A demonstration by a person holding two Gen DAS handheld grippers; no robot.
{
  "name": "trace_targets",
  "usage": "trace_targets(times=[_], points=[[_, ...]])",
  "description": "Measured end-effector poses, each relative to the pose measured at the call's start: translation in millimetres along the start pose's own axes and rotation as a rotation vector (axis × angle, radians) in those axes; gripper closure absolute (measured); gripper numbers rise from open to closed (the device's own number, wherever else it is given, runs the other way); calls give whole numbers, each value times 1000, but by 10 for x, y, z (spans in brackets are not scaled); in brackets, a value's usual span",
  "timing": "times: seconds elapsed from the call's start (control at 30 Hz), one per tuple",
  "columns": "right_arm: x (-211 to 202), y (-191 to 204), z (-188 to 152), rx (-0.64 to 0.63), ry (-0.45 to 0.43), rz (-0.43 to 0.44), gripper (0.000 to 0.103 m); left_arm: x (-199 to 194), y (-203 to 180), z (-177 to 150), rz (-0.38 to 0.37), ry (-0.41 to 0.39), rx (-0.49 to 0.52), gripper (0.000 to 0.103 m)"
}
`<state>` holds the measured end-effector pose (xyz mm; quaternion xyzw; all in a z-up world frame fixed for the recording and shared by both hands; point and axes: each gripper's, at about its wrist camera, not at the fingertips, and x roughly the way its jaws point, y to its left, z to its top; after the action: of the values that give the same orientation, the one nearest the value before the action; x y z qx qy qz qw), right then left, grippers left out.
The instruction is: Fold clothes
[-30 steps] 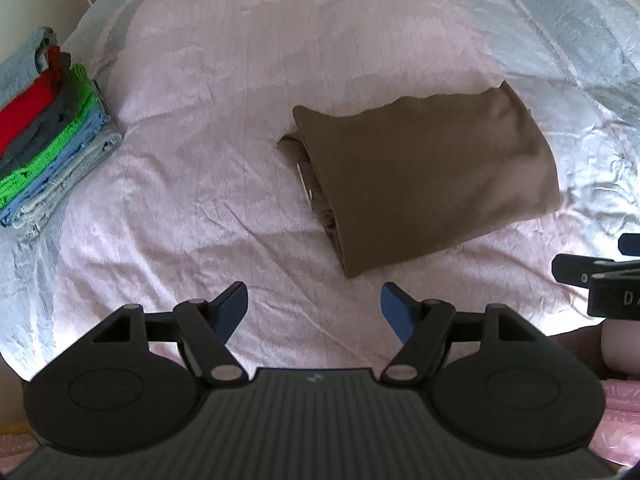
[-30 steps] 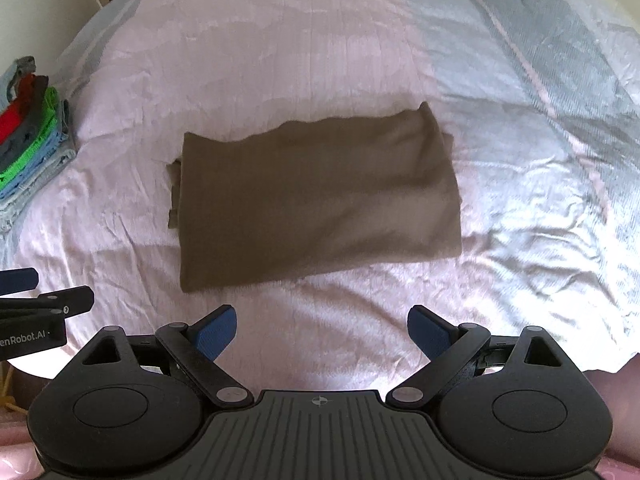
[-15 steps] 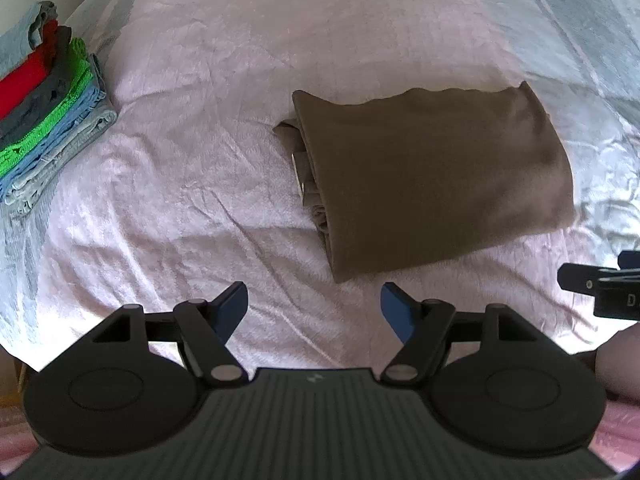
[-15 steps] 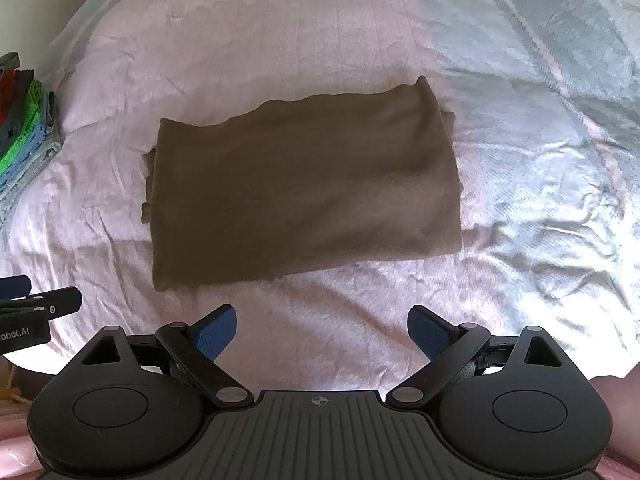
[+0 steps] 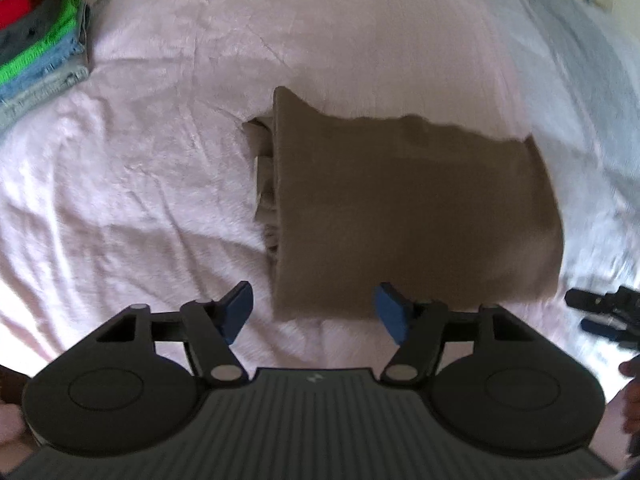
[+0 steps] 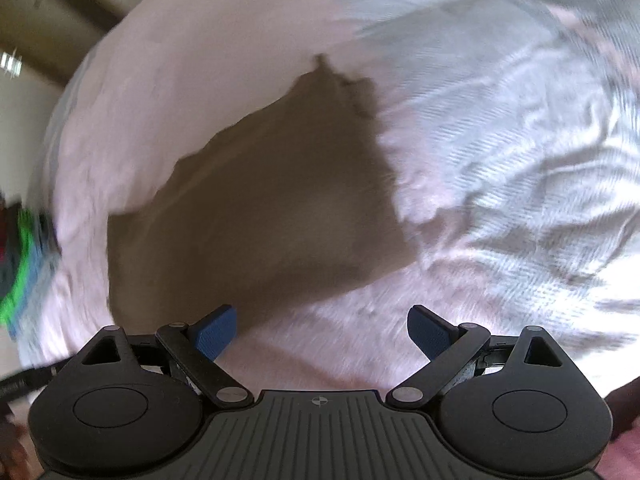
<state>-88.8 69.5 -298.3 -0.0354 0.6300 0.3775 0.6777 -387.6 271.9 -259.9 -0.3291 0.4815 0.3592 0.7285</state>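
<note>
Two grippers spreading empty: left gripper, right gripper | brown garment lying folded mid-frame on bed | soft, light, limp; I am judging near lower-left corner best for pinching all layers

A bedroom in a home. Nearly the whole of both views is filled by a bed covered with a soft, wrinkled pale pink bedspread that turns to a silvery grey-blue patterned fabric from about 1 to 4 o'clock. A folded brown garment lies flat on the bedspread near the middle. At 10 o'clock in the left wrist view sits a neat stack of folded clothes in red, grey, bright green and light blue. At 10 to 11 o'clock in the right wrist view, beyond the bed's edge, a plain pale wall shows, though blurred.
</note>
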Motion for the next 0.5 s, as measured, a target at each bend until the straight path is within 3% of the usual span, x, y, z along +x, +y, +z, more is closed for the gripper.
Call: trace_targets(times=[0.3,0.37,0.5], points=[[223,-488,344,63,-192,196,10,416,89,133,-152,-97,-79,62],[312,-554,404,64,-216,215,25,519,109,161,-181,-111,-78,67],[495,-688,510,76,-251,256,26,728,183,221,-232,-136,-88,68]])
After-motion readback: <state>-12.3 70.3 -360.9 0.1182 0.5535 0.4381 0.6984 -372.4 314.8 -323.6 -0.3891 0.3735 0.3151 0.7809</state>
